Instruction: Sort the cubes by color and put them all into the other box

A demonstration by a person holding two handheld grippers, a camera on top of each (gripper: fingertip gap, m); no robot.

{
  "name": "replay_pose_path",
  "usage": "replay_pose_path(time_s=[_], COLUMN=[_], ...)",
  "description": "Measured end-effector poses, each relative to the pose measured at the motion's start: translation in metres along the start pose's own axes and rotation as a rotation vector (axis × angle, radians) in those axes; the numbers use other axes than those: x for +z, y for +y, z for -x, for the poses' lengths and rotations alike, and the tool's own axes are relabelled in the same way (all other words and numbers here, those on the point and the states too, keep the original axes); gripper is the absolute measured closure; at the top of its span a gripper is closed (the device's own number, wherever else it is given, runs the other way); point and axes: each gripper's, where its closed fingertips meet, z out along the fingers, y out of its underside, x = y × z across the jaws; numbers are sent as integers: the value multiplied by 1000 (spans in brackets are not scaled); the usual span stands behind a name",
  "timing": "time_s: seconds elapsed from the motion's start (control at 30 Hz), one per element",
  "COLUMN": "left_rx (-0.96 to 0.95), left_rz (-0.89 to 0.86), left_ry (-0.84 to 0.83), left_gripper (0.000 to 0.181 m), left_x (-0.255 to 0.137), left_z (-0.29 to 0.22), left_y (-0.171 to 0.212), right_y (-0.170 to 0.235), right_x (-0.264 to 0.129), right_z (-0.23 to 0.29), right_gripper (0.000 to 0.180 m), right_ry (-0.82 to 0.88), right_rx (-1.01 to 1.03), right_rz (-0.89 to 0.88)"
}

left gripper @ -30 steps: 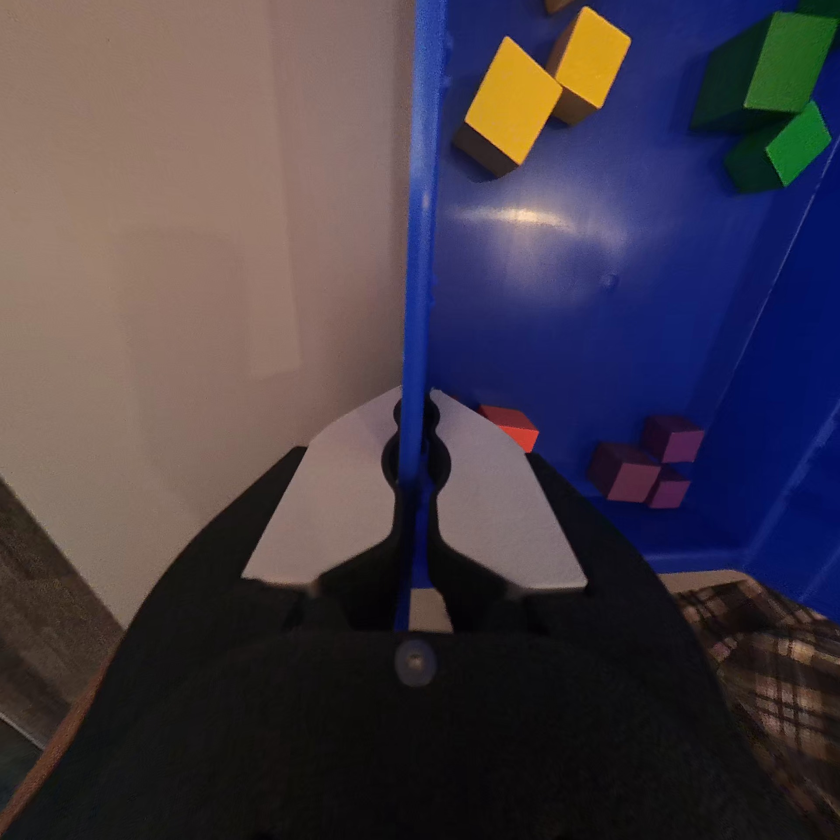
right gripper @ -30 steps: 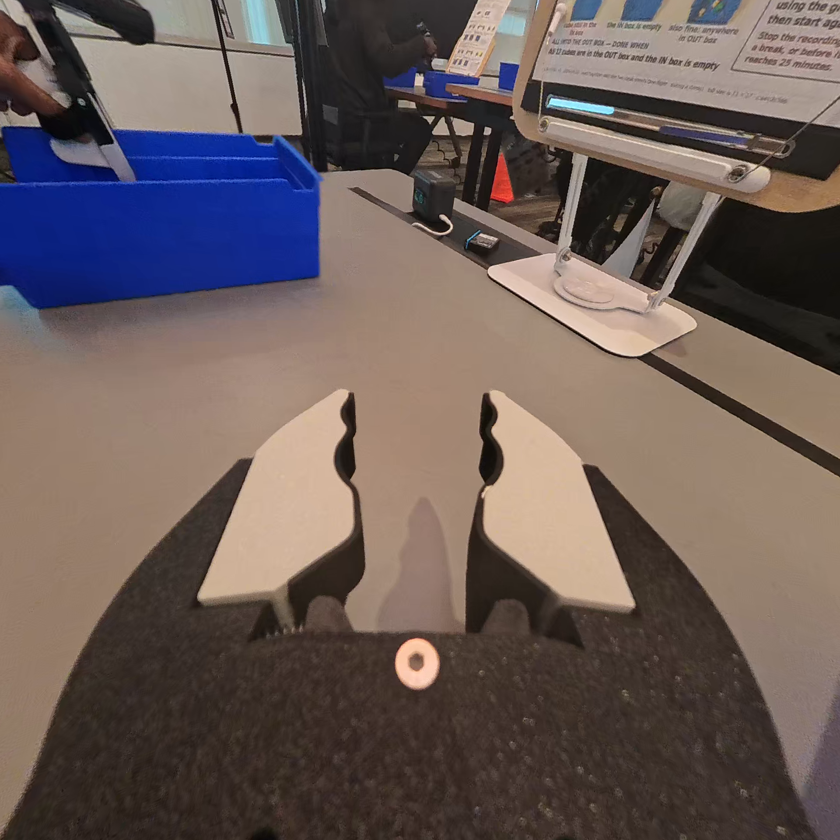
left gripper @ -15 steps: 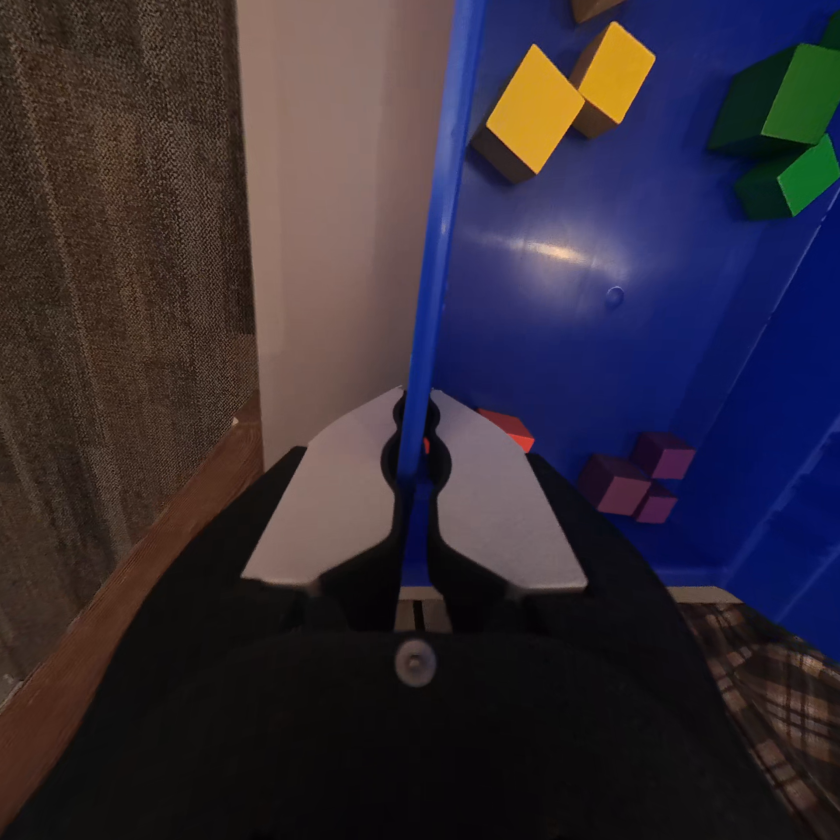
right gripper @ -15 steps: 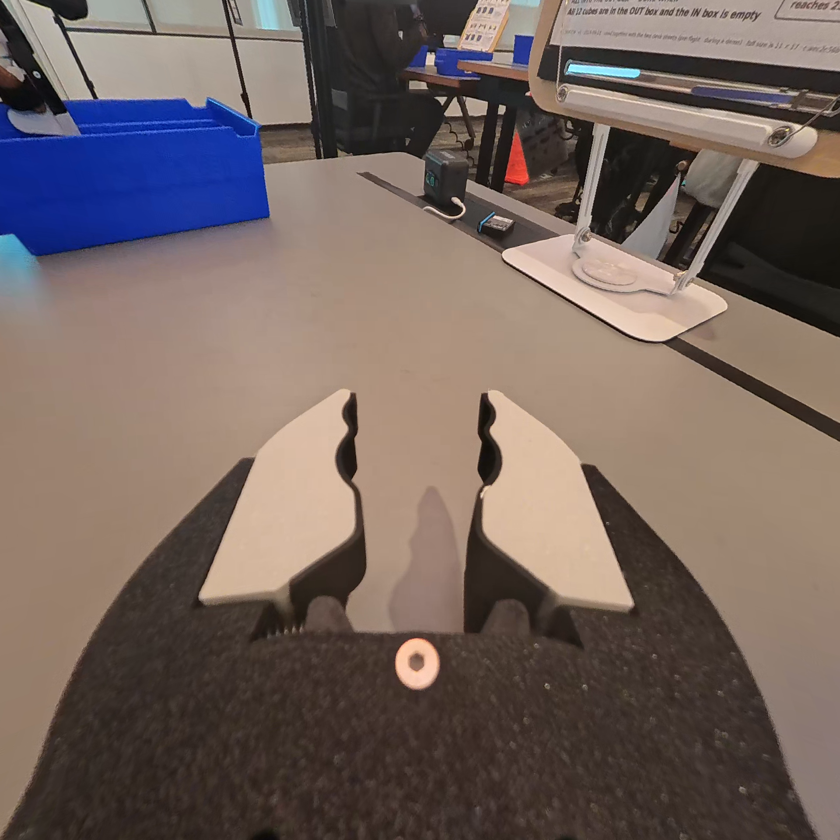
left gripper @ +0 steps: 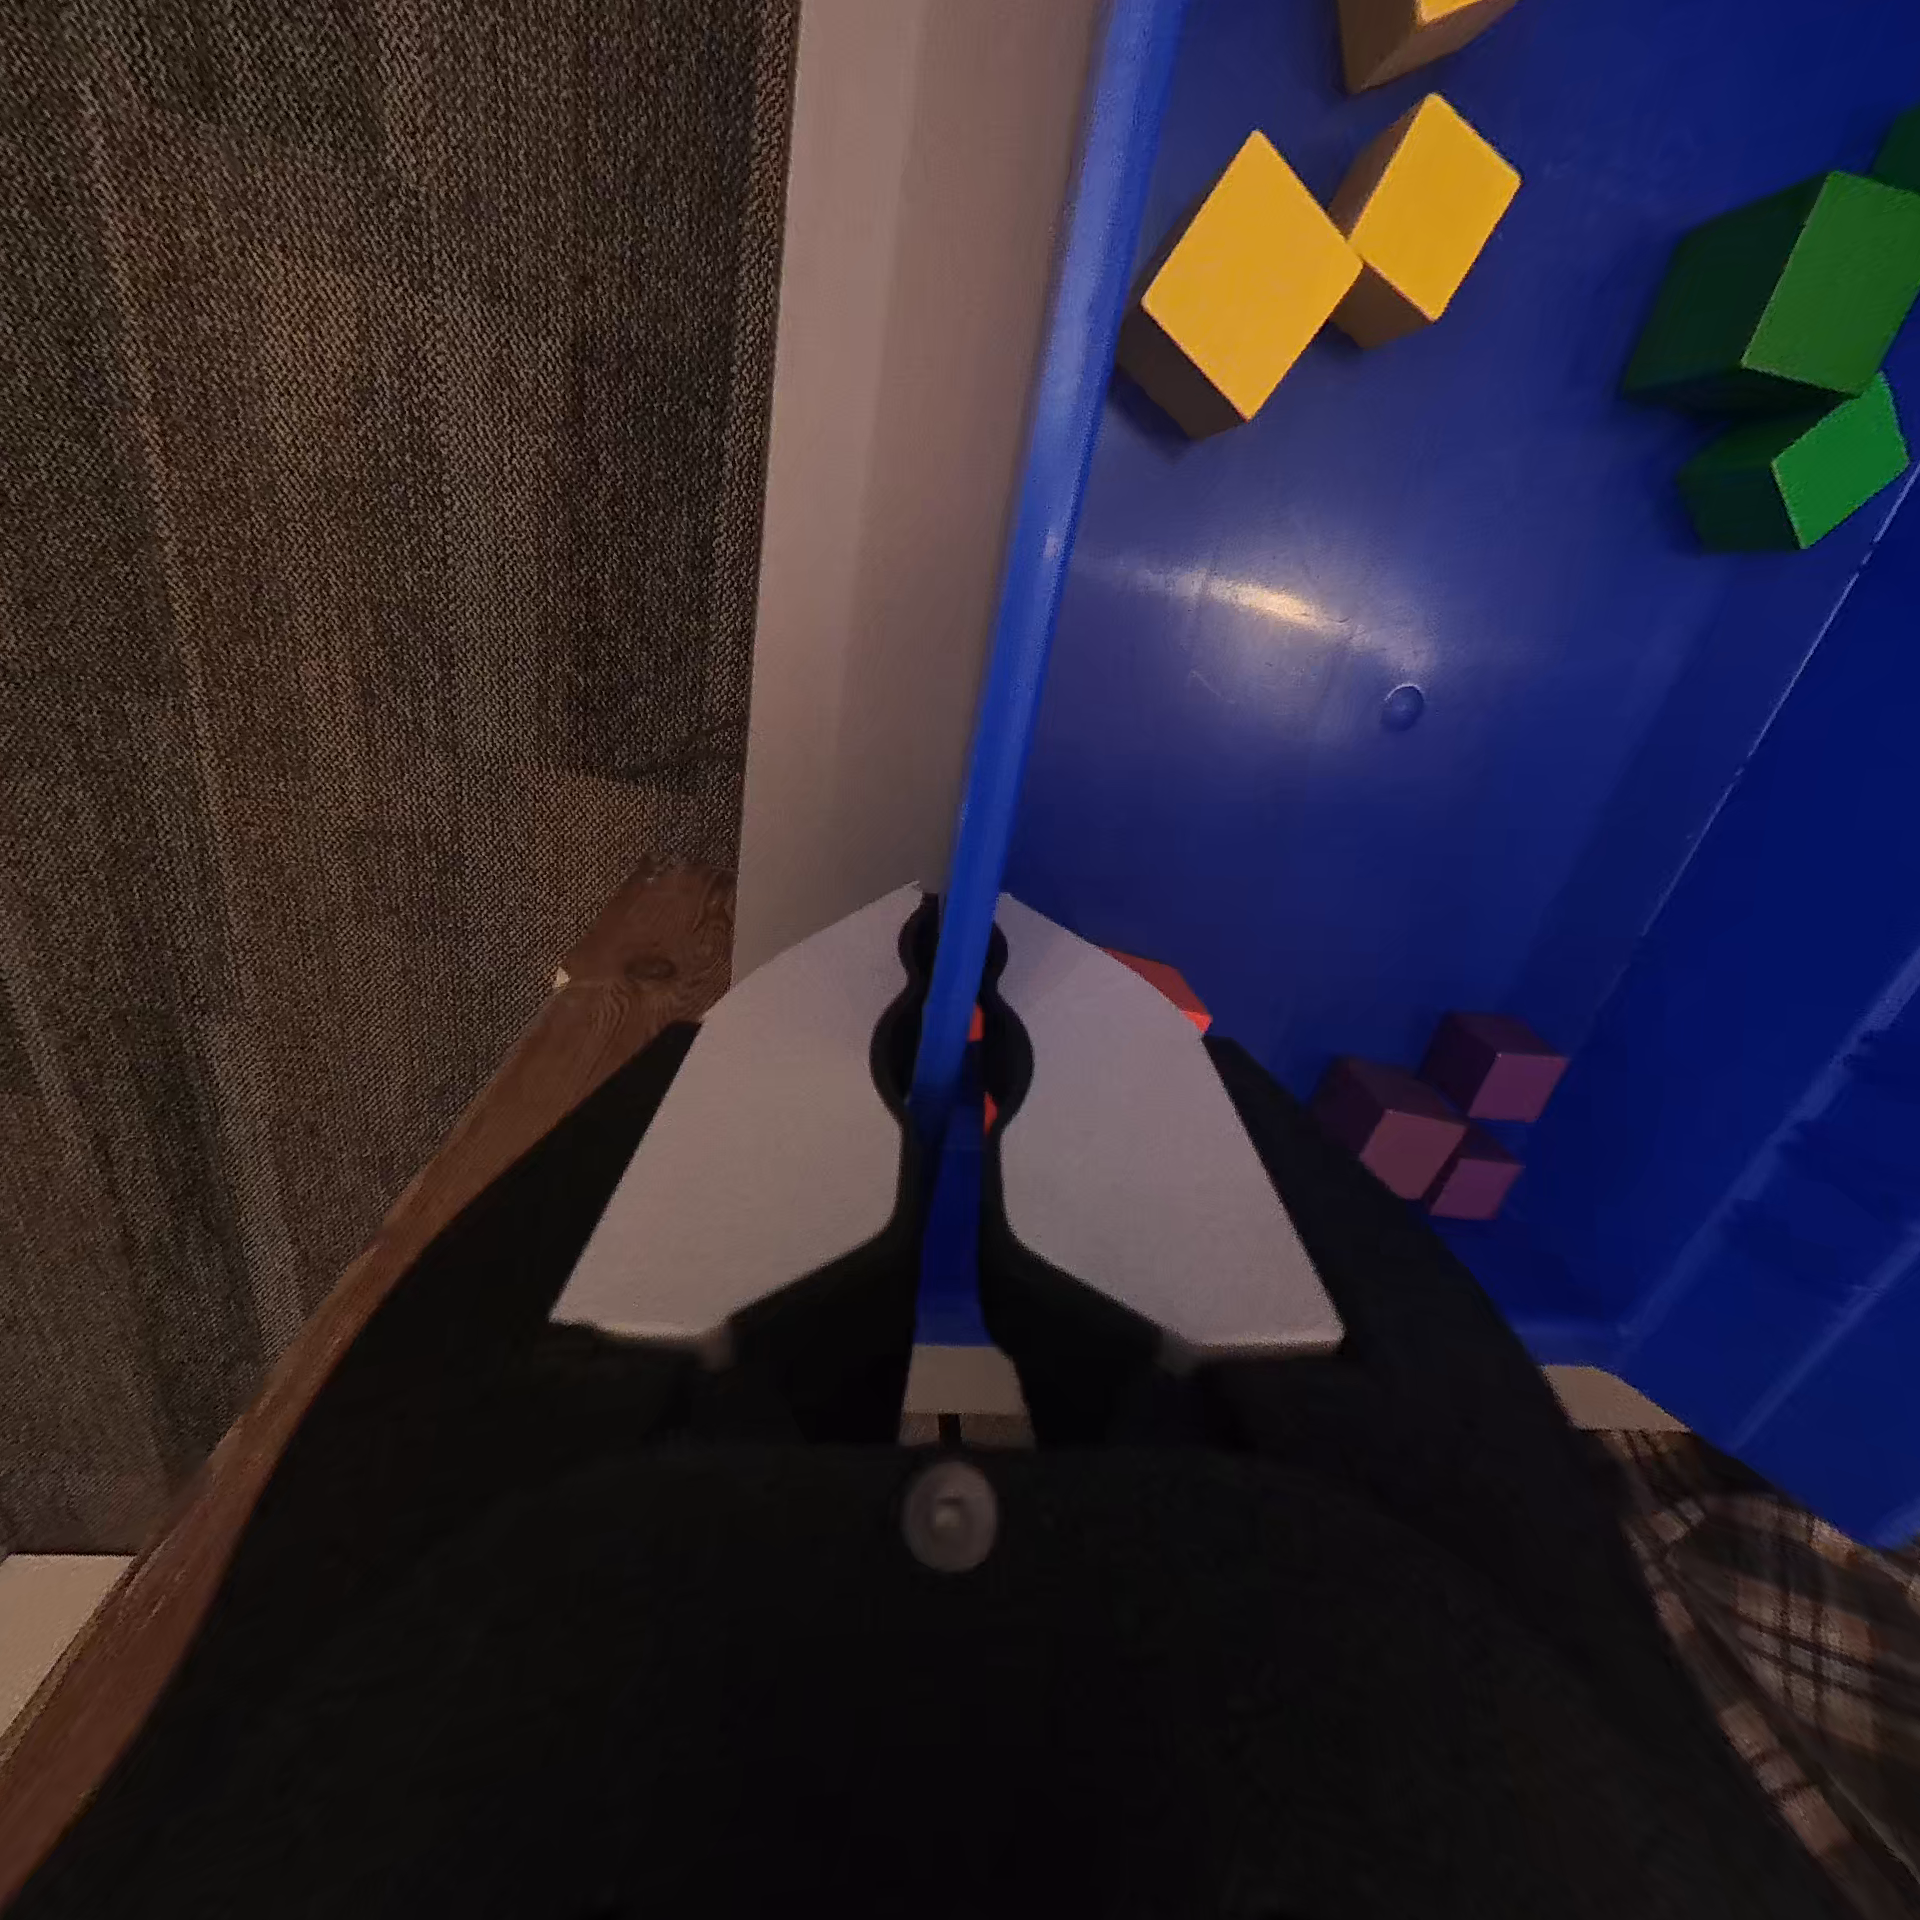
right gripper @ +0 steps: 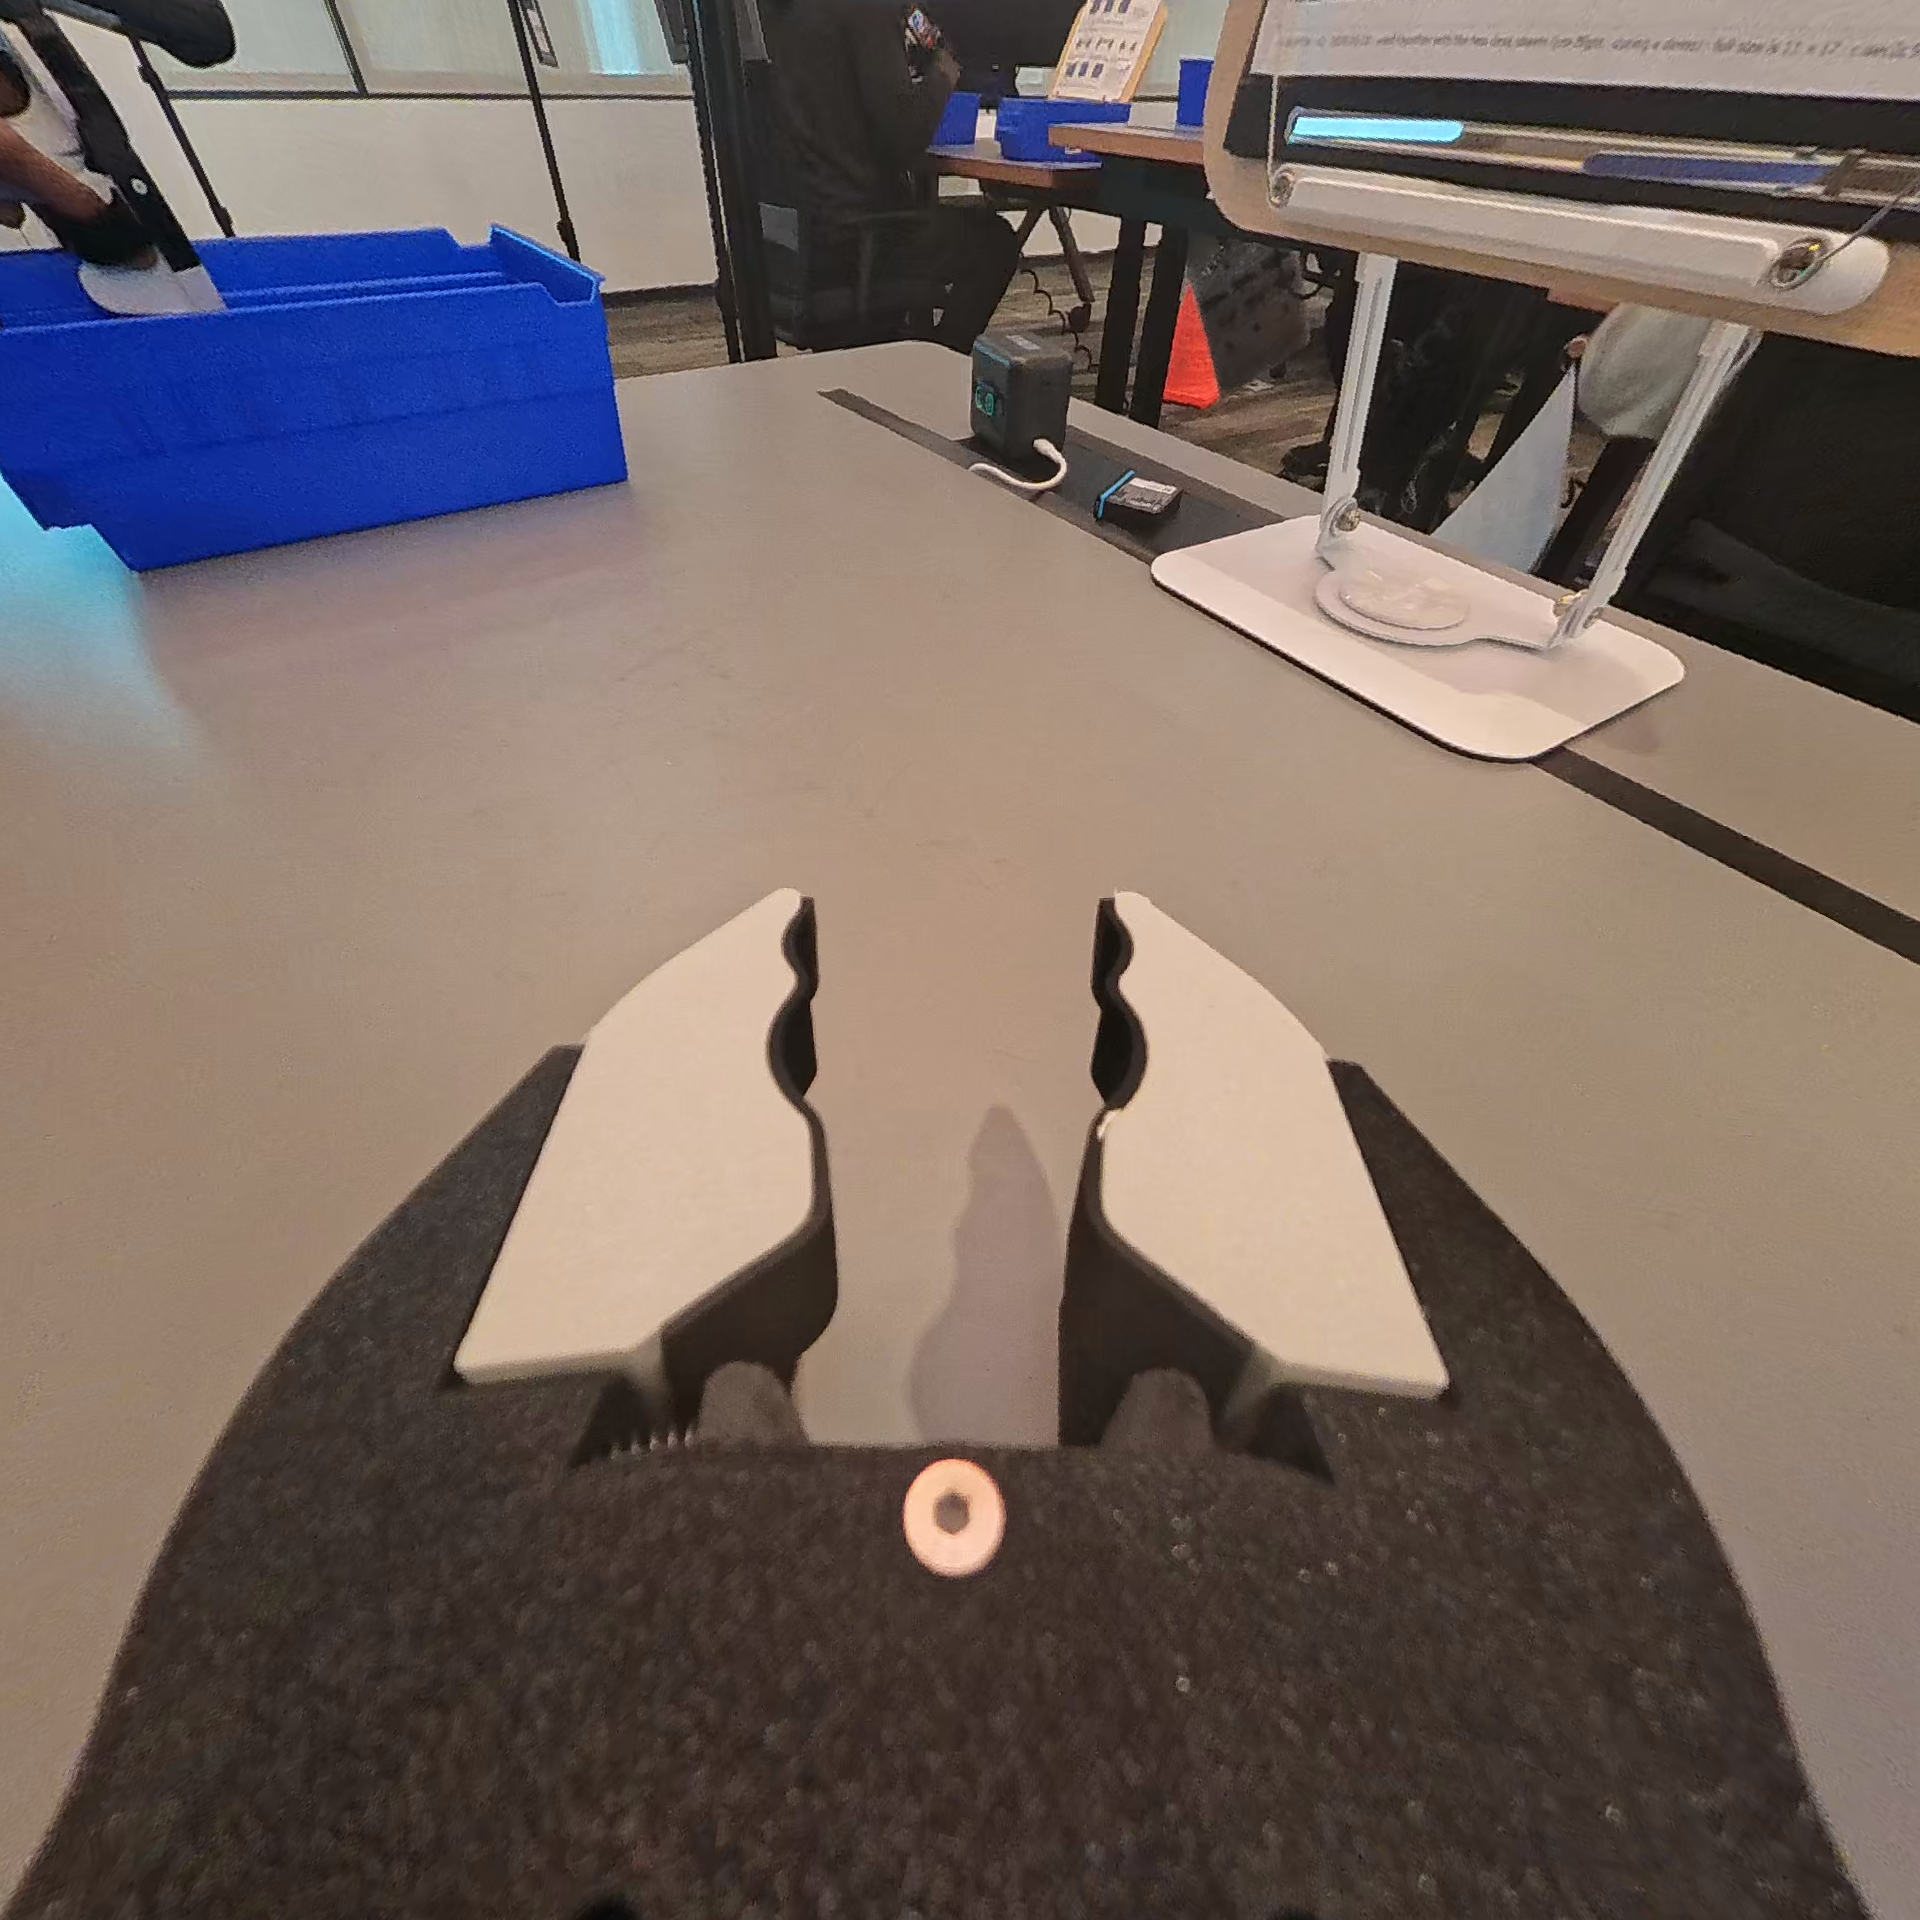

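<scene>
Grey table [right gripper: 727,727], blue box [right gripper: 312,416] far left, brown carpet [left gripper: 364,520], right tongs [right gripper: 953,914] parted.

Red cube [left gripper: 1169,987] mostly hidden behind left gripper [left gripper: 961,909] fingers and blue box [left gripper: 1351,644] wall.
Third yellow cube [left gripper: 1392,42] cut by top edge.
Green cubes [left gripper: 1808,364] clipped at right edge; count unclear.
Plaid fabric [left gripper: 1787,1621] cut at corner.
Right wrist view: left gripper [right gripper: 145,291] partly out of frame at left edge; box [right gripper: 312,395] contents hidden by wall; board on stand [right gripper: 1558,156] cropped at top.

Blue box [left gripper: 1351,727], clamped in left tongs [left gripper: 961,997], now nearer the table's edge [left gripper: 582,1039].
</scene>
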Motion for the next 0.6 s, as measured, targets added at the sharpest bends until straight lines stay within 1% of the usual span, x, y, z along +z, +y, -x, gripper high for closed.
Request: replay_pose_path(time_s=[0.43, 0.6], left_rx=[-7, 34], left_rz=[-9, -46], left_ry=[2, -26], left_gripper=[175, 172], left_x=[0, -2], left_z=[3, 5], left_y=[-2, -3], right_y=[1, -2], right_x=[1, 0], right_z=[3, 5], right_gripper=[129, 126], right_ry=[-20, -26], right_rx=[13, 2], right_rz=[5, -3])
